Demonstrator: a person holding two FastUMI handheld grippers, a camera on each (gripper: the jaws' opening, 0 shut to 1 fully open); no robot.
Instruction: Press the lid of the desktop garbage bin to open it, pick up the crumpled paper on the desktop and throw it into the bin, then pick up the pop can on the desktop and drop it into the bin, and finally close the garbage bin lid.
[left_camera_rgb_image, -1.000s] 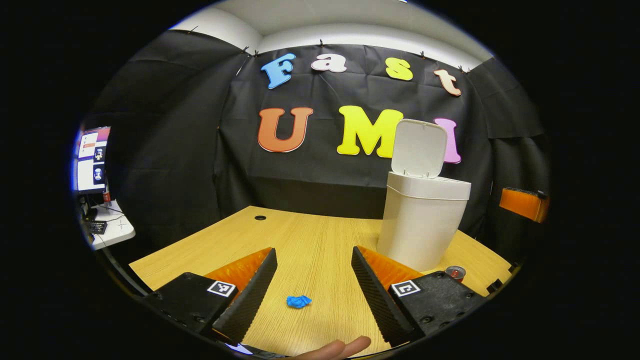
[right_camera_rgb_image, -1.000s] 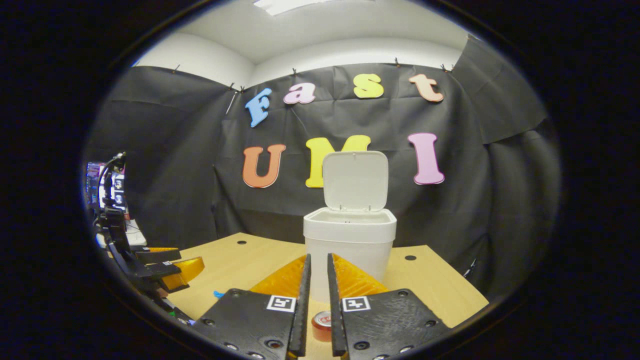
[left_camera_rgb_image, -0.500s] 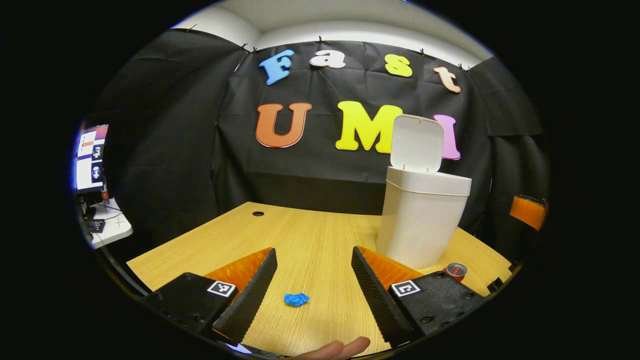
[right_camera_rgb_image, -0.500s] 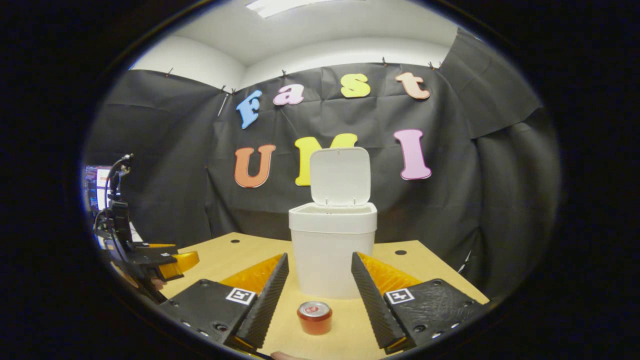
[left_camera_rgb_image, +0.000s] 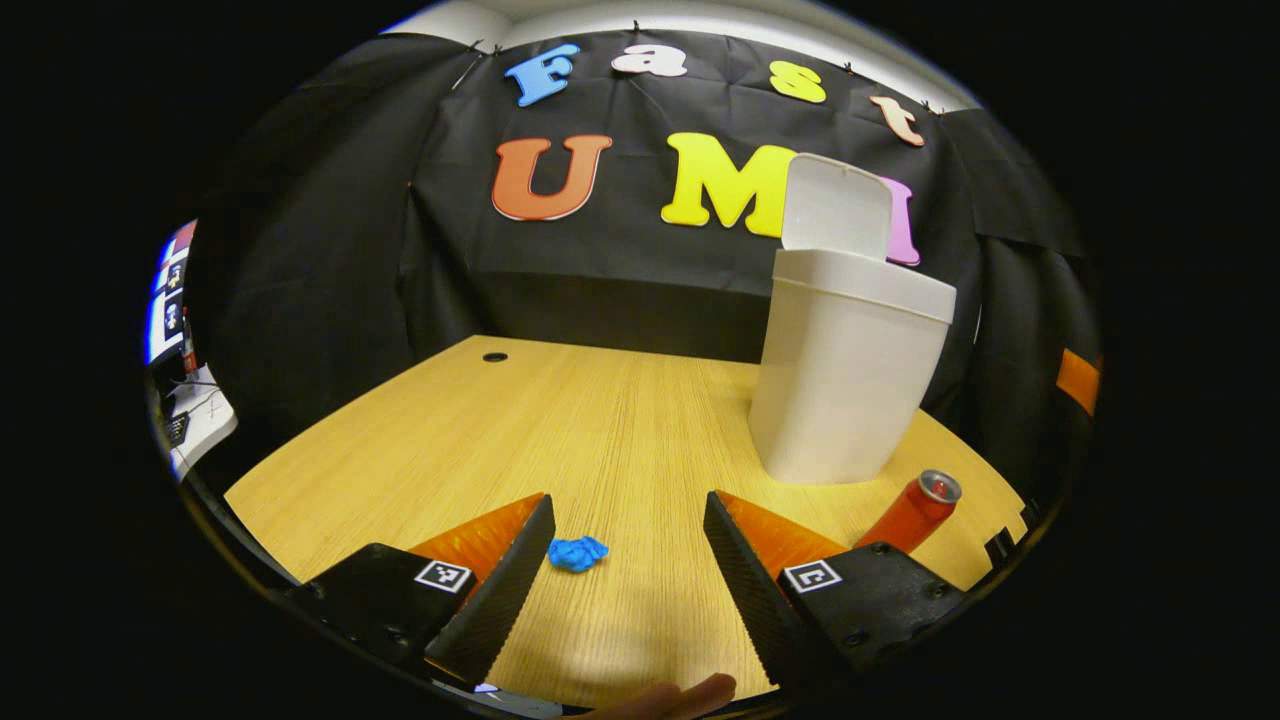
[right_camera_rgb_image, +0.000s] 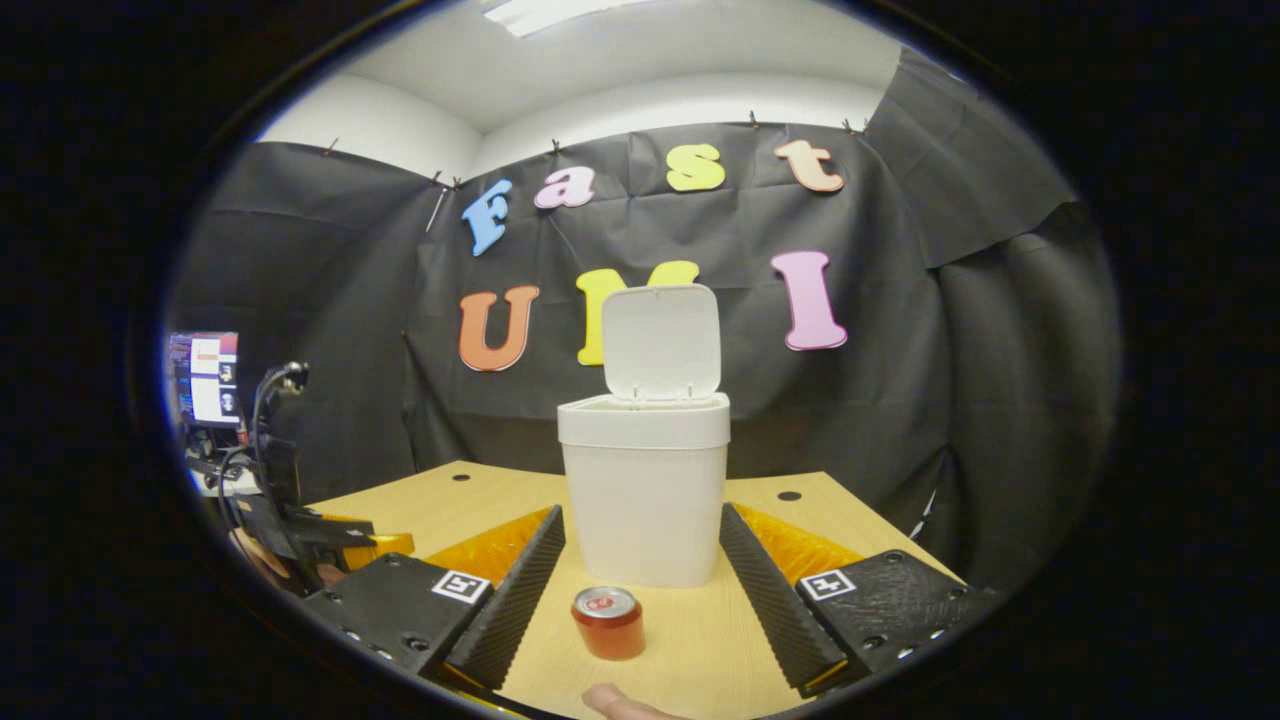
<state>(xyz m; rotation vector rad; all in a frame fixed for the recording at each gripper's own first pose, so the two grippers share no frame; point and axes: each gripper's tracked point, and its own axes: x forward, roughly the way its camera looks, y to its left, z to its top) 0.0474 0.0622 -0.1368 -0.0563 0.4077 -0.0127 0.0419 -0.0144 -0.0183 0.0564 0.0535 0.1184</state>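
Blue crumpled paper (left_camera_rgb_image: 577, 553) between left hand-held gripper (left_camera_rgb_image: 625, 560) fingers

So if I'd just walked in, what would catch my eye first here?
Probably the white bin standing on the wooden desk, its lid flipped upright. Next, the red pop can in front of it, between the open right gripper's fingers, and the small blue crumpled paper between the open left gripper's fingers.

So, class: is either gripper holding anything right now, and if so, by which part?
Nothing is held. The left gripper is open above the paper; the right gripper is open with the can standing free.
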